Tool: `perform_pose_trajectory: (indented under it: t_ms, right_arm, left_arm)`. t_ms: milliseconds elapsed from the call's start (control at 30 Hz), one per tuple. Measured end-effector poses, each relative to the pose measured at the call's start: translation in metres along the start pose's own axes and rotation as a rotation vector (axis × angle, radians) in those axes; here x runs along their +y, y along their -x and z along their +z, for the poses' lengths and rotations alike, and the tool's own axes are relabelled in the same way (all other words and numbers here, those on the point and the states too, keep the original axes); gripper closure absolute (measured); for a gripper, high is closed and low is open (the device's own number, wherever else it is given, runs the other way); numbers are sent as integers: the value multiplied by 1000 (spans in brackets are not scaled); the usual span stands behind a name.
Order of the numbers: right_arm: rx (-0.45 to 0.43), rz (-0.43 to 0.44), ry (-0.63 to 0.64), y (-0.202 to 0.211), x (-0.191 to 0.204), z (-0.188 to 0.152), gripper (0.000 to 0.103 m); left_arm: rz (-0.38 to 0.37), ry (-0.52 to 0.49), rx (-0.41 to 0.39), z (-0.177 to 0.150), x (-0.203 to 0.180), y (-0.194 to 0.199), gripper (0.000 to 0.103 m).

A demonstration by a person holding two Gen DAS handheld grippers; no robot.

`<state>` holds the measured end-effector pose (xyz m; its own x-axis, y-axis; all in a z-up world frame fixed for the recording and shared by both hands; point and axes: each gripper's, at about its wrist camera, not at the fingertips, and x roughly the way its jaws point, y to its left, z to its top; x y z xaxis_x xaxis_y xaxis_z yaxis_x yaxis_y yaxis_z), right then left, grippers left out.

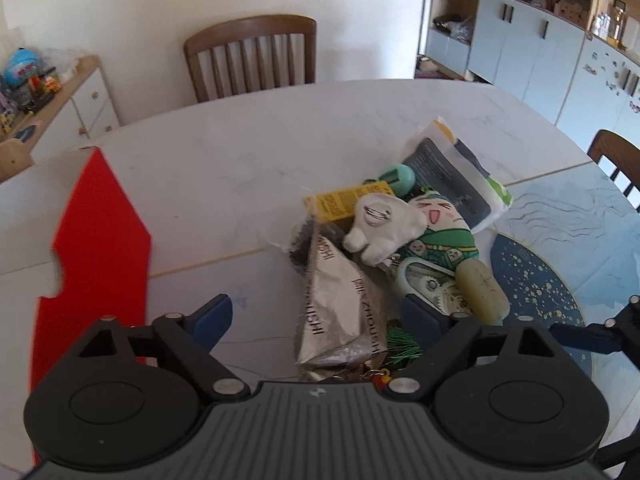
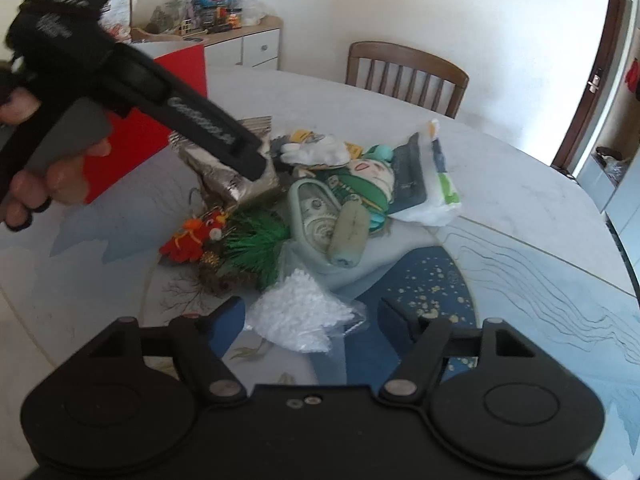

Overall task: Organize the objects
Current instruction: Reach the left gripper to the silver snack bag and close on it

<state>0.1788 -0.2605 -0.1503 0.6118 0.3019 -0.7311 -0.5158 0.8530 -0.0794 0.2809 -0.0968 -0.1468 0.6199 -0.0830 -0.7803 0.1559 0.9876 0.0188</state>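
Now the left gripper (image 1: 316,314) hangs over the near end of a cluttered pile on the pale marble-look table (image 1: 224,160), its blue-padded fingers (image 1: 214,316) spread wide on either side of a silver foil packet (image 1: 340,300) printed with dark lettering; the pads do not touch it. Beyond the packet lie a white plush toy (image 1: 380,228), a yellow box (image 1: 348,200), a green-robed plush doll (image 1: 438,236), a mint-green round-headed item (image 1: 396,178) and a dark pouch in clear wrap (image 1: 452,172). A pale green case with gears inside (image 1: 428,284) and a yellowish cylinder (image 1: 482,284) sit at the right of the packet. A red-lined cardboard box (image 1: 96,248) stands at the left, apart from the pile. From the right wrist view, the right gripper (image 2: 312,318) is also spread open, and a clear bag of white beads (image 2: 300,316) lies between its fingers, without visible contact. Past the bag lie green tinsel (image 2: 252,244) and a small red dragon ornament (image 2: 188,238) on the blue round mat (image 2: 432,280). The person's hand (image 2: 48,176) grips the left tool's handle at the upper left of that view. A wooden chair (image 2: 404,72) stands at the table's far edge.
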Motion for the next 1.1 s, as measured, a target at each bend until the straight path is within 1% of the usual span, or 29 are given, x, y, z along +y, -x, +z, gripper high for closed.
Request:
perform_pose_trajectory:
  t_ms: [67, 133, 167, 200, 233, 300, 367, 433, 500, 600, 667, 767, 833, 900, 1100]
  right_arm:
    - [5, 11, 12, -2, 2, -1, 35]
    - [8, 10, 22, -5, 4, -2, 36]
    - [7, 8, 27, -6, 4, -2, 36]
    - [6, 6, 31, -6, 5, -2, 36]
    - [3, 7, 34, -7, 5, -2, 36]
    - [-1, 10, 37, -8, 5, -1, 38]
    - [-3, 11, 43, -8, 6, -1, 40]
    - [-7, 14, 47, -8, 6, -1, 44]
    - [-9, 14, 49, -8, 7, -1, 46]
    - [-8, 29, 49, -8, 6, -1, 59]
    - [-9, 33, 48, -8, 5, -1, 60]
    - [-14, 41, 41, -8, 4, -1, 65]
    - [-18, 45, 38, -7, 3, -1, 69]
    - [-22, 47, 34, -5, 2, -1, 77]
    - [-21, 71, 8, -1, -2, -5, 79]
  left_arm:
    - [-6, -9, 17, 0, -1, -5, 17]
    - [-12, -17, 38, -1, -1, -10, 26]
    - [-15, -21, 47, -1, 0, -12, 32]
    - [-21, -18, 52, -1, 0, -13, 34]
    - [-29, -10, 54, -1, 1, -13, 35]
    - [-45, -5, 58, 0, 2, -14, 42]
    - [-53, -15, 56, 1, -1, -13, 46]
    - [-53, -30, 51, 0, -4, -12, 51]
    - [-64, -31, 50, 0, -5, -11, 59]
    - [-58, -34, 47, 0, -7, -10, 62]
    - [-54, -32, 43, 0, -8, -9, 64]
    - [-45, -21, 41, -1, -6, -7, 65]
    - [-34, -14, 35, -2, -5, -4, 66]
    - [-22, -7, 30, -3, -3, -1, 67]
    - [-3, 30, 14, -7, 4, 11, 68]
